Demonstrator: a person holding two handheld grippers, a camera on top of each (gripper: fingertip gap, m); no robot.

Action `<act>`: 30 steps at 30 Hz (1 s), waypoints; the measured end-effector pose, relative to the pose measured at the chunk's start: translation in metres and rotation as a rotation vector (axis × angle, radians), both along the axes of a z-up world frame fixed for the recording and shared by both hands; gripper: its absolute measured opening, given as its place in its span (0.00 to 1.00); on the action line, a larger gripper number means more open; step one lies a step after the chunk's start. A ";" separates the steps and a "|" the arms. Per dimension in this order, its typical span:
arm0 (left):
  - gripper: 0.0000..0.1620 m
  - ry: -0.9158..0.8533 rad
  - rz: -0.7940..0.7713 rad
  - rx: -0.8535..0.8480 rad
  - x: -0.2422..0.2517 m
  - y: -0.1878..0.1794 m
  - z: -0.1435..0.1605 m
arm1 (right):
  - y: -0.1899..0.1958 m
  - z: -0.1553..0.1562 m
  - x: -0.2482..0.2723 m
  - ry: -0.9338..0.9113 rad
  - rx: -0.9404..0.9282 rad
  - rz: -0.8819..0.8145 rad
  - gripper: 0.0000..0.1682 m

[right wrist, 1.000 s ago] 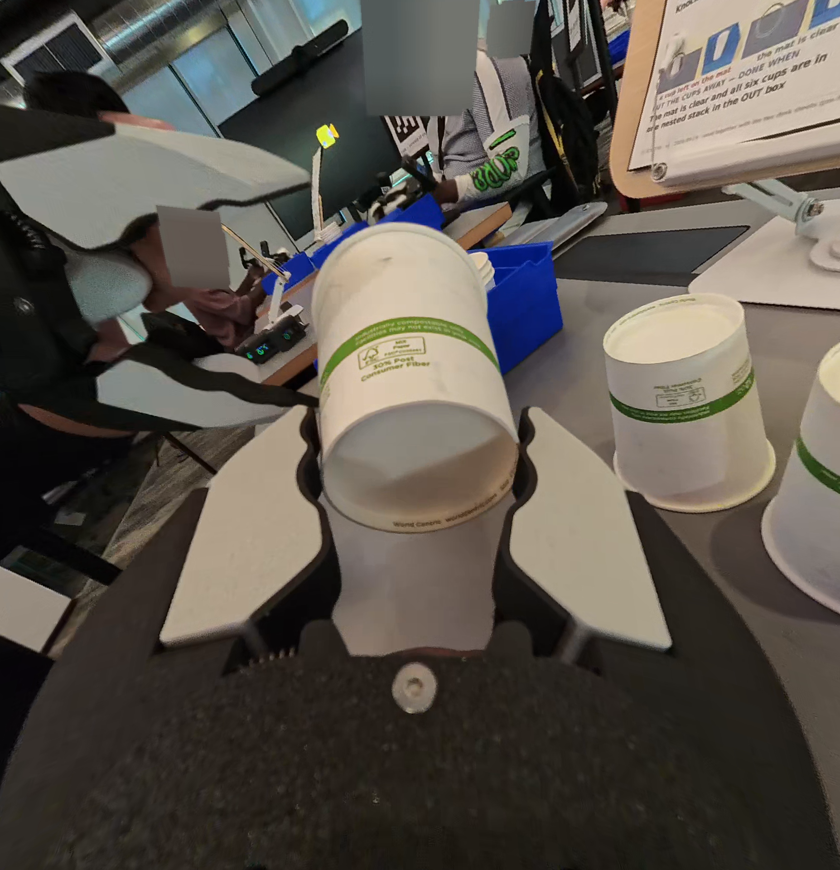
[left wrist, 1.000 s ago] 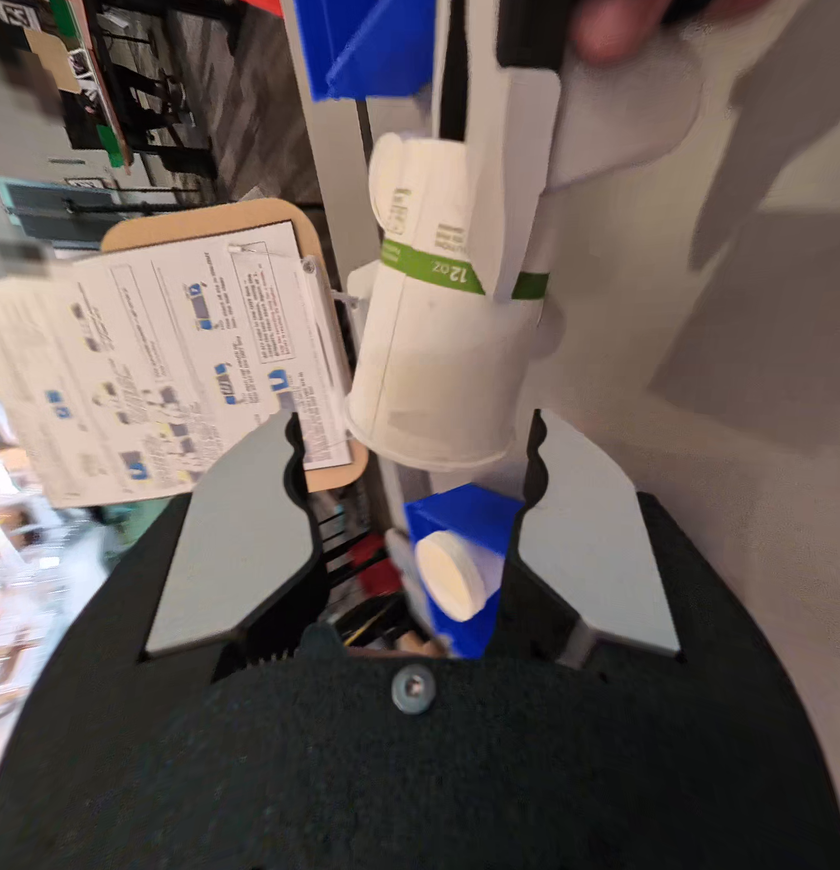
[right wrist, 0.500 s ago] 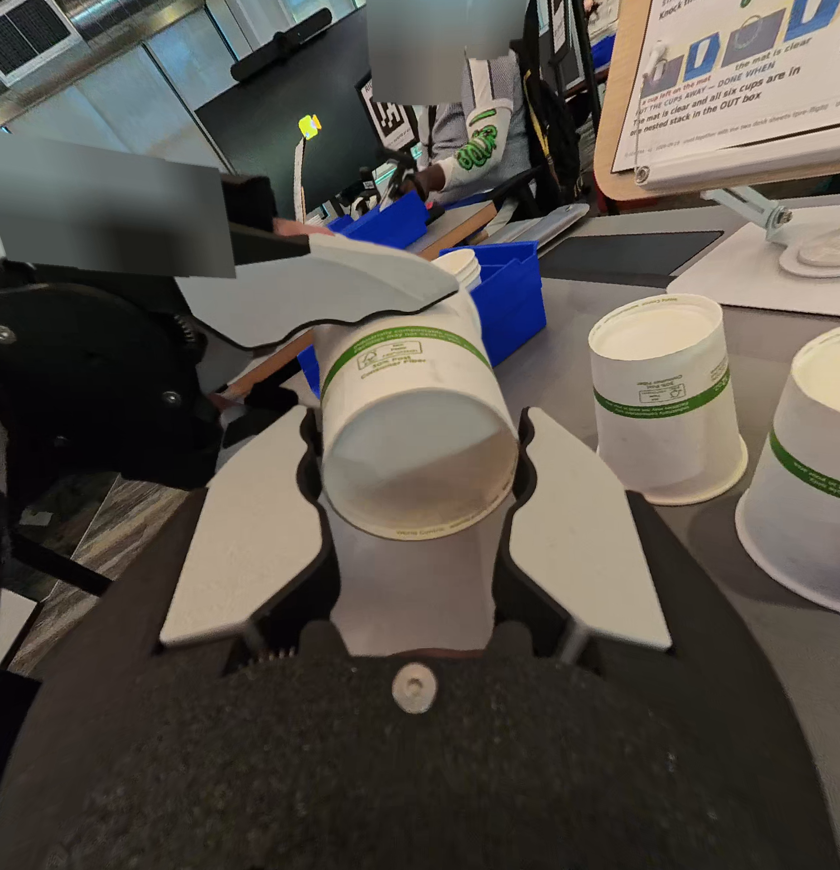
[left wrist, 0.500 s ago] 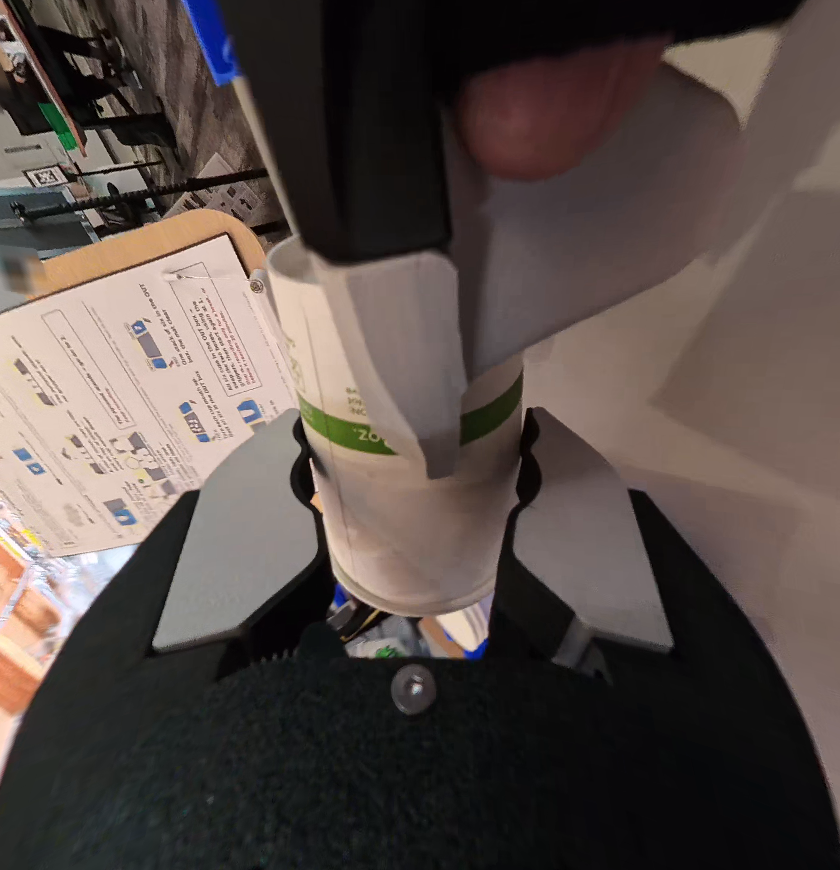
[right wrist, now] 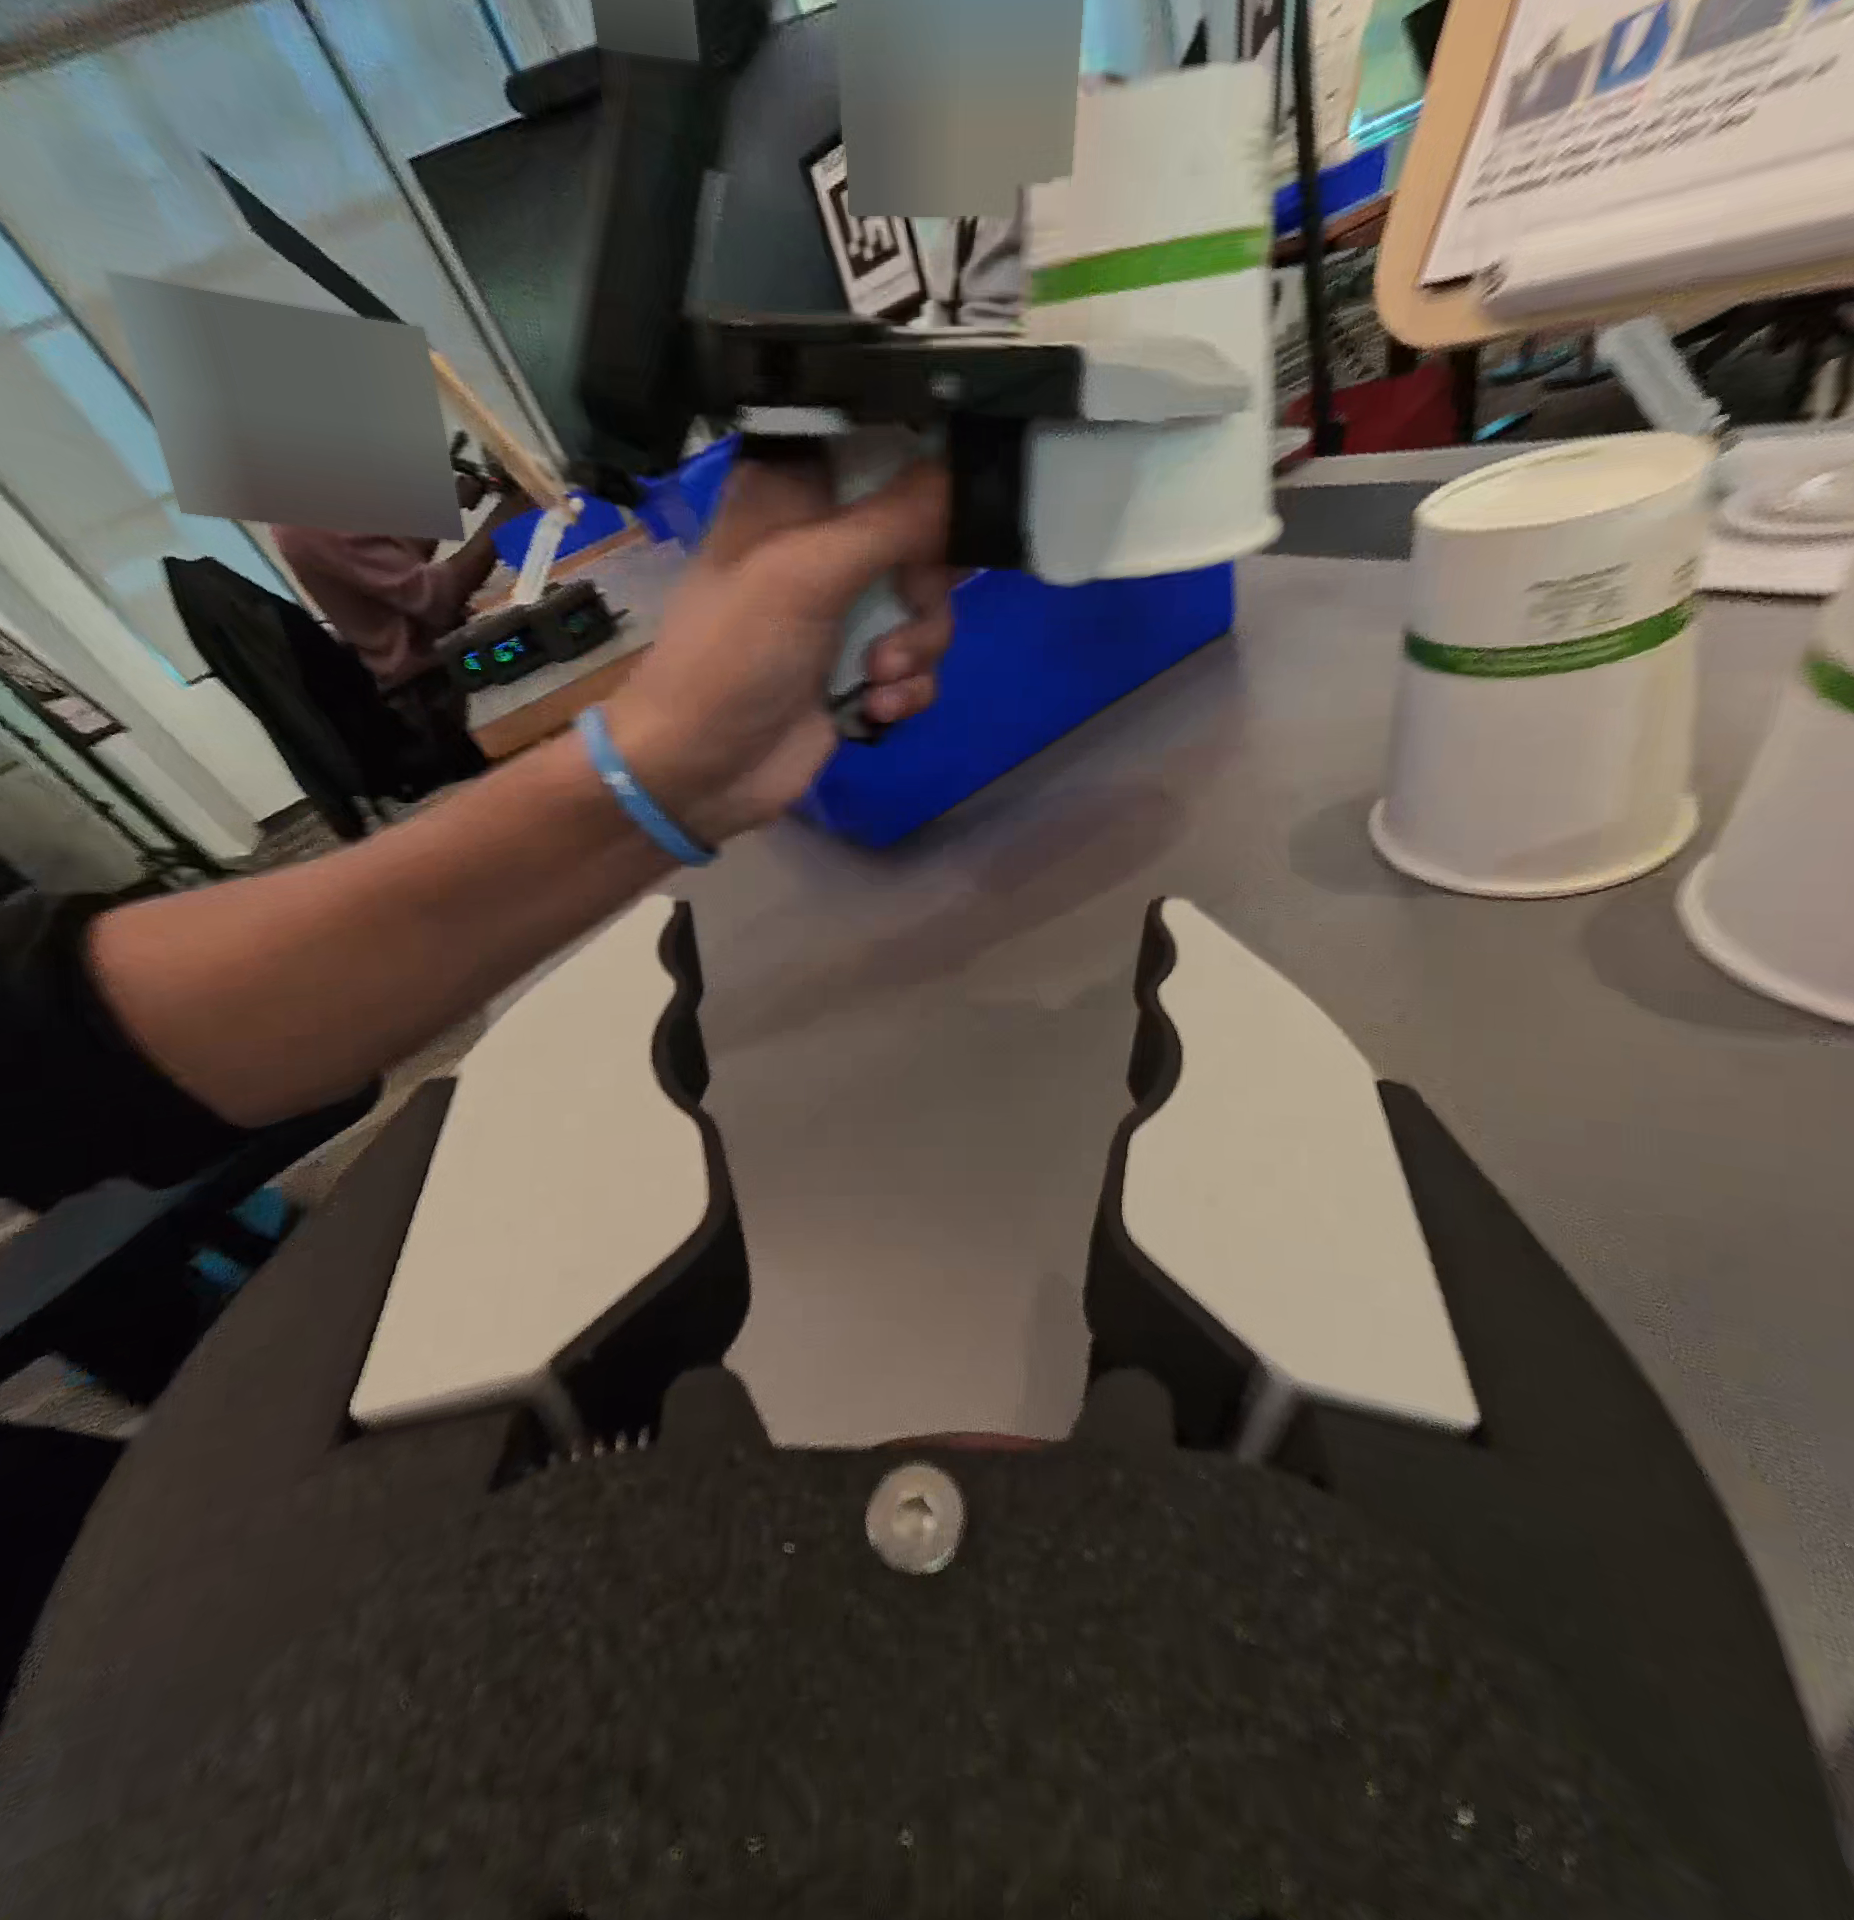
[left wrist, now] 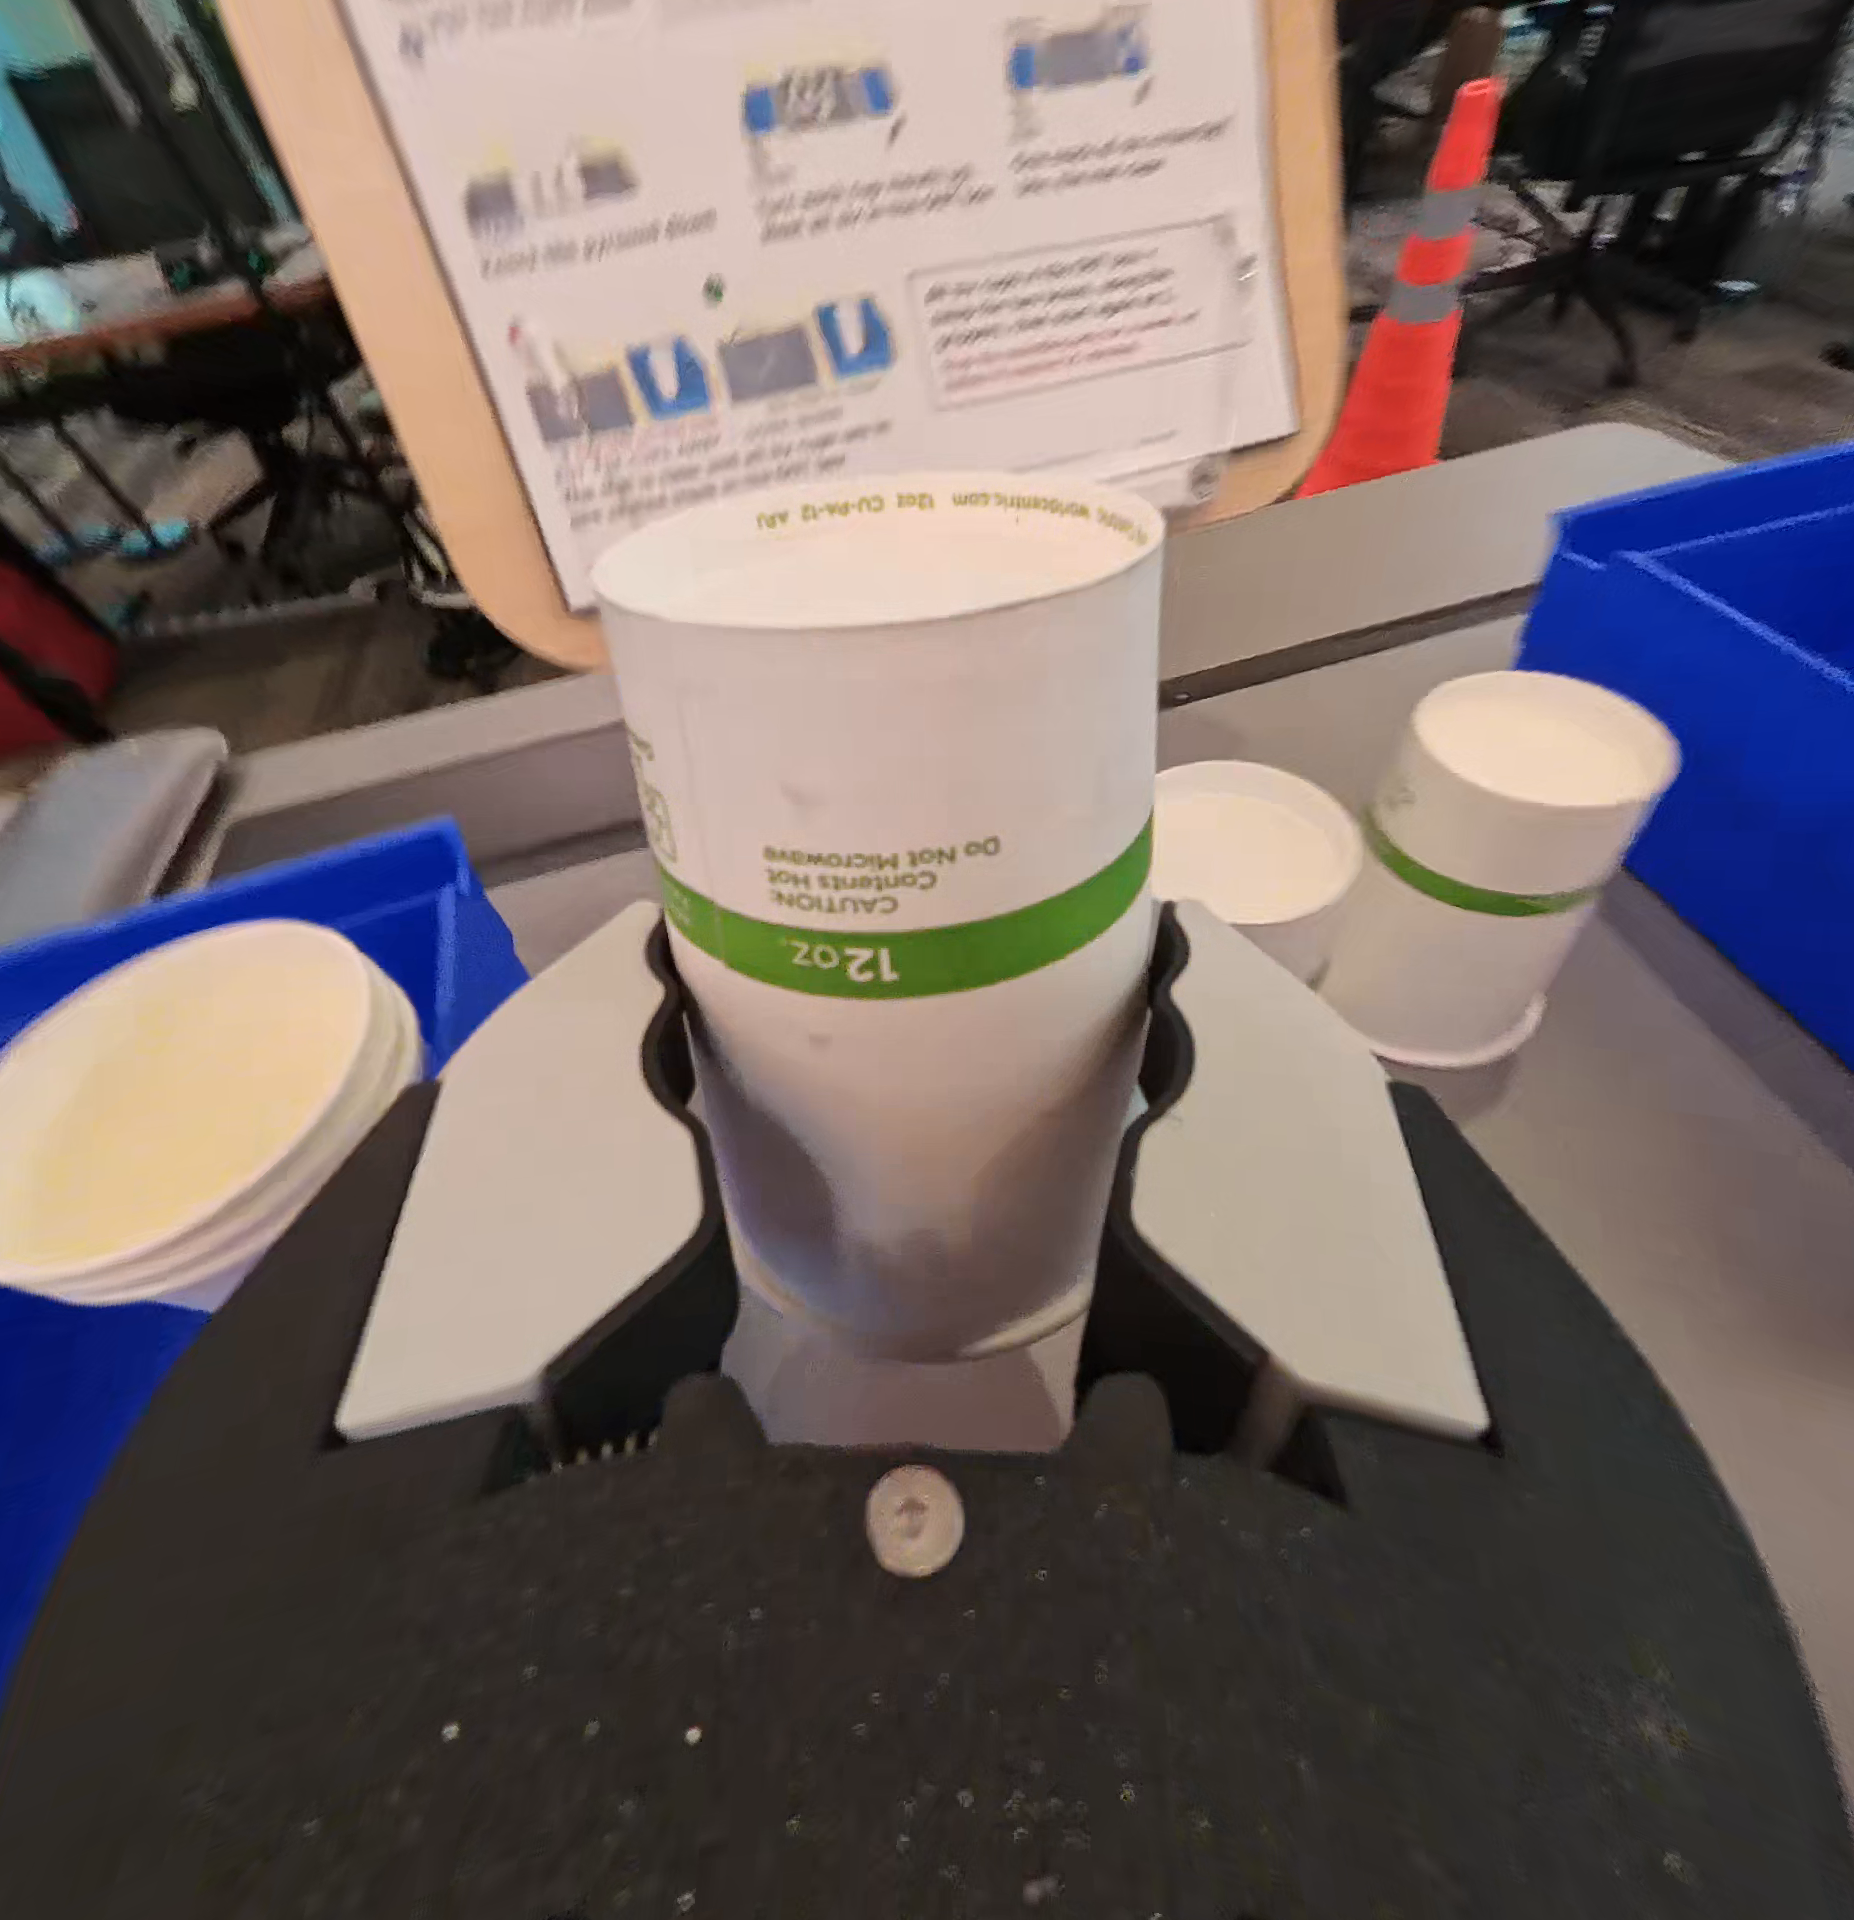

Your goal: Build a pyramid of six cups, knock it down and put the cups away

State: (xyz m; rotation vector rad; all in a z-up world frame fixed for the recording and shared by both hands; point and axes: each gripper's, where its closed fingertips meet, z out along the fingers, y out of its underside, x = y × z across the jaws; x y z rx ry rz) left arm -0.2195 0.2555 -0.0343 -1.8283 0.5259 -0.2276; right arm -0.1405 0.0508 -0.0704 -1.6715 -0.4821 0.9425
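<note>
Left gripper point(left wrist: 907, 1039) fingers closed on an upside-down white paper cup w/ green band point(left wrist: 892, 883), axis vertical, held above grey surface point(left wrist: 1650, 1226). Two inverted cups point(left wrist: 1494, 862) stand ahead-right, near blue bin point(left wrist: 1754, 748); open room between. Right gripper point(right wrist: 918, 1023) fingers apart, empty, farther back.

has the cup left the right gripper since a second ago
Yes. The right gripper is open and empty over the table; the cup now sits in the left gripper.

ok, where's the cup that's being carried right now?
The carried cup is upside down between the left gripper fingers, held above the grey table. In the right wrist view it hangs over the blue bin, left of two upturned cups.
</note>
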 end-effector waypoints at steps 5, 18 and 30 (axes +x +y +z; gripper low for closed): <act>0.52 -0.049 0.088 -0.137 0.003 0.039 -0.062 | -0.008 -0.004 -0.012 -0.008 -0.013 0.063 0.46; 0.52 0.073 0.047 -0.295 0.002 0.040 -0.126 | -0.009 -0.005 -0.015 -0.002 -0.043 0.096 0.45; 0.60 0.067 0.030 -0.275 0.005 0.021 -0.114 | -0.009 -0.010 -0.013 -0.002 -0.081 0.114 0.44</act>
